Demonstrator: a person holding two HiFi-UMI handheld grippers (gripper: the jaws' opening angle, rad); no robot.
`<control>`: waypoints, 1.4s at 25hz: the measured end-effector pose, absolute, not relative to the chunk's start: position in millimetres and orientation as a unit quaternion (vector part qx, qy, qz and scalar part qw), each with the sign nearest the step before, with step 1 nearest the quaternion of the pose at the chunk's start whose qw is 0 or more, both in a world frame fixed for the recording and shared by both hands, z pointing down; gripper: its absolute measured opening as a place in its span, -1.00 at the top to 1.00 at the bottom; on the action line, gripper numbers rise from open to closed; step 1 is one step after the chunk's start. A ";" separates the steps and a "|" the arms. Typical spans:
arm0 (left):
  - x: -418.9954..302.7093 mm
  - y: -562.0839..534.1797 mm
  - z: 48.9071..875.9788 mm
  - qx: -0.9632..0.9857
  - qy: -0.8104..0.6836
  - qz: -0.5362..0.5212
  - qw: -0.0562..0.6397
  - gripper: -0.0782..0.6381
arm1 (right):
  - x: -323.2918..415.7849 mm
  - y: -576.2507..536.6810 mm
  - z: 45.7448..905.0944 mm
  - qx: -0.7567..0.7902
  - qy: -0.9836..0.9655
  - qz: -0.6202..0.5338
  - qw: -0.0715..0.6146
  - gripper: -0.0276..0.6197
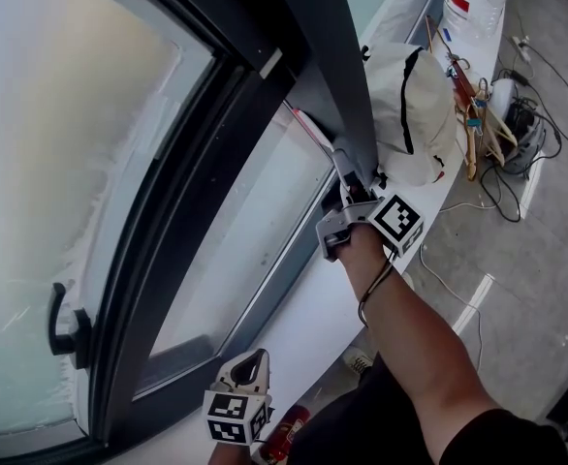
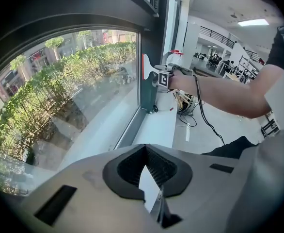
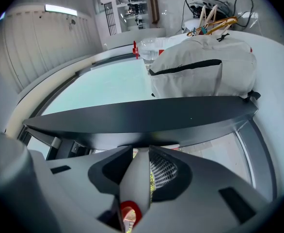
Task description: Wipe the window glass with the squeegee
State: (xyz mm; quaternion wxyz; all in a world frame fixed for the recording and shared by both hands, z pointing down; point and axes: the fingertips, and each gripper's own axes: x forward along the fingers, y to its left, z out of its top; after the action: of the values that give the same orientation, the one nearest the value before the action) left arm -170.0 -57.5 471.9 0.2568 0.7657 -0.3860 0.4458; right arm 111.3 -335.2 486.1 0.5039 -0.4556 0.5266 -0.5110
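Squeegee mostly hidden in rt claw.

Your right arm is stretched forward and up, forearm bare, with the hand wrapped round the right gripper. Its marker cube faces the head camera. The jaws are closed on the grey handle of the squeegee, which fills the gap between the pads. Your left gripper hangs low and near your body, well apart from the right one, tips pointing up. Its jaws meet at the tips with nothing between them.
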 end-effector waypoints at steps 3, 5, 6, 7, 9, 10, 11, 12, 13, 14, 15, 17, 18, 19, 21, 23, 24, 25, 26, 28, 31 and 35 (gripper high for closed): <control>-170.5 -55.7 473.2 0.766 -0.383 0.447 0.258 0.78 | 109.3 -335.1 486.0 -0.456 0.526 -0.512 0.504 0.62; -170.8 -53.5 473.7 0.766 -0.382 0.446 0.260 0.78 | 107.3 -333.2 485.4 -0.454 0.526 -0.512 0.505 0.62; -171.5 -52.6 473.6 0.766 -0.383 0.446 0.261 0.78 | 105.8 -331.8 485.0 -0.454 0.526 -0.512 0.505 0.62; -172.8 -51.6 473.1 0.767 -0.382 0.446 0.260 0.78 | 103.7 -330.2 484.8 -0.453 0.527 -0.512 0.505 0.62; -177.1 -49.3 471.5 0.767 -0.383 0.446 0.258 0.78 | 97.7 -326.1 485.1 -0.451 0.527 -0.514 0.505 0.62; -179.7 -48.0 470.6 0.767 -0.384 0.446 0.257 0.78 | 94.0 -323.8 485.4 -0.450 0.527 -0.515 0.504 0.62; -182.7 -46.5 469.7 0.767 -0.385 0.445 0.256 0.78 | 89.9 -321.4 485.6 -0.449 0.527 -0.517 0.504 0.62; -186.0 -44.7 468.9 0.766 -0.387 0.445 0.255 0.78 | 85.5 -318.7 485.6 -0.447 0.528 -0.518 0.503 0.62; -189.4 -42.7 468.2 0.766 -0.388 0.445 0.254 0.78 | 80.8 -315.6 485.5 -0.446 0.529 -0.519 0.502 0.62; -192.8 -40.2 467.6 0.766 -0.389 0.445 0.253 0.78 | 75.8 -312.2 485.4 -0.444 0.530 -0.521 0.501 0.62; -196.0 -37.5 467.0 0.765 -0.391 0.445 0.252 0.78 | 70.6 -308.5 485.4 -0.443 0.531 -0.522 0.500 0.62; -202.4 -31.2 466.5 0.765 -0.392 0.444 0.252 0.78 | 59.6 -300.7 485.7 -0.439 0.533 -0.525 0.498 0.62; -205.9 -27.2 466.6 0.765 -0.393 0.444 0.252 0.78 | 53.5 -296.2 486.1 -0.437 0.534 -0.527 0.496 0.62; -209.9 -22.9 466.6 0.764 -0.393 0.445 0.252 0.78 | 46.7 -291.2 486.7 -0.435 0.535 -0.530 0.494 0.62; -219.3 -15.6 466.5 0.762 -0.395 0.448 0.250 0.78 | 32.0 -281.6 488.1 -0.430 0.537 -0.534 0.492 0.62; -227.1 -9.0 466.6 0.762 -0.397 0.448 0.248 0.78 | 18.1 -272.3 488.6 -0.425 0.540 -0.537 0.489 0.62; -229.9 -5.0 466.8 0.762 -0.398 0.447 0.248 0.78 | 11.6 -267.1 488.8 -0.423 0.542 -0.539 0.486 0.62; -232.3 -0.6 467.0 0.763 -0.398 0.445 0.248 0.78 | 5.2 -261.5 489.3 -0.421 0.544 -0.541 0.483 0.62; -234.8 4.0 467.1 0.763 -0.398 0.444 0.248 0.78 | -1.0 -255.9 489.7 -0.420 0.547 -0.542 0.480 0.62; -240.7 12.7 467.3 0.764 -0.397 0.443 0.248 0.78 | -13.9 -245.2 489.7 -0.417 0.555 -0.542 0.474 0.62; -251.2 24.4 467.3 0.766 -0.397 0.443 0.246 0.78 | -37.1 -228.6 490.0 -0.408 0.558 -0.550 0.468 0.62; -267.5 37.6 468.7 0.766 -0.399 0.442 0.243 0.78 | -71.0 -206.7 491.3 -0.395 0.568 -0.559 0.457 0.62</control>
State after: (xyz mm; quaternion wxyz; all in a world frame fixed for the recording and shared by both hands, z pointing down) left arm -267.5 37.6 468.7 0.2435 0.7657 -0.3992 0.4417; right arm -71.0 -206.7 491.3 0.4573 -0.3949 0.5681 -0.5587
